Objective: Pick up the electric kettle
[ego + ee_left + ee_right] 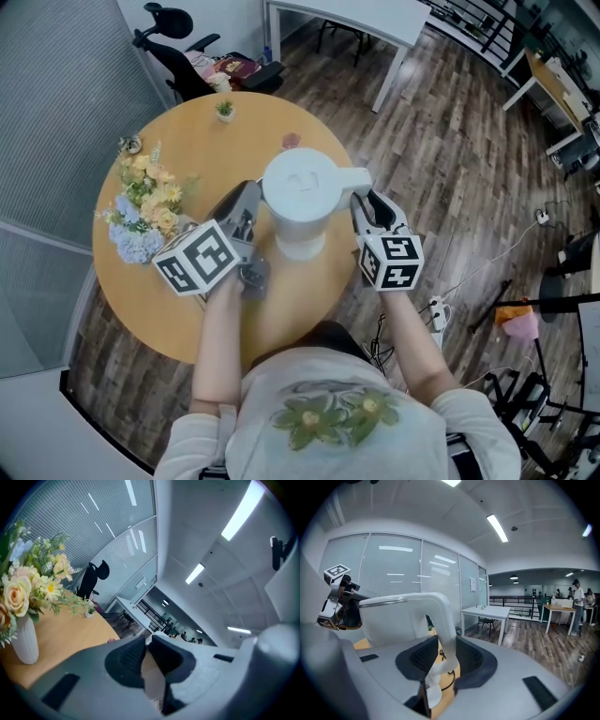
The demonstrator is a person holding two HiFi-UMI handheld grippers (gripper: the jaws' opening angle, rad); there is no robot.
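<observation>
Kettle is clamped by its handle in the right gripper for lifting; left gripper, pressed together and empty, is held alongside, seemingly for steadying.

White electric kettle, seen from above over a round wooden table. It stands upright: a tall, smooth, round body with a flat round lid closed on top. Its white handle leaves the rim as a broad flat band, bends sharply and runs down the side. The right gripper grips that downward stretch of the handle, one dark ribbed pad on each side. Below the handle is a small white piece with a thin dark cord looping beside it. Whether the kettle's bottom touches anything cannot be told.
</observation>
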